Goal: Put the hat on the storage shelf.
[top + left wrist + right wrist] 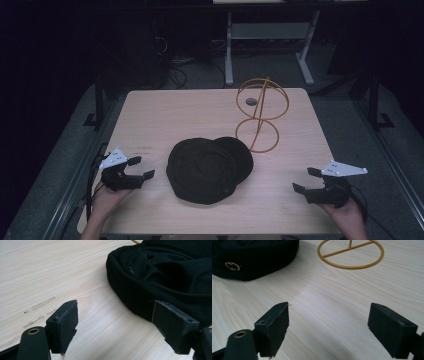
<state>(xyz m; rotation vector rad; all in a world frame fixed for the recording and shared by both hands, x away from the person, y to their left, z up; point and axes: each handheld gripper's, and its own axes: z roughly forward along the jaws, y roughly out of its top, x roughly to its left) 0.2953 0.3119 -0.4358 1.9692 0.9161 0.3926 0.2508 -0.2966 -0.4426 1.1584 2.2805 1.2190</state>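
The fingers of the left gripper [141, 168] are held wide apart, and nothing is held between them; only bare table [150, 115] is seen in the gap. Just beyond its right finger [175, 325], the black hat [207, 169] is found, lying flat with its rim close to that finger; whether they touch cannot be told. The fingers of the right gripper [306, 180] are also spread wide and nothing is clamped. Ahead of its left finger [273, 327], well apart, the hat [252, 257] is seen with a small metal emblem [232, 265]. Further ahead of the gap, the gold wire stand [350, 255] is placed on the table.
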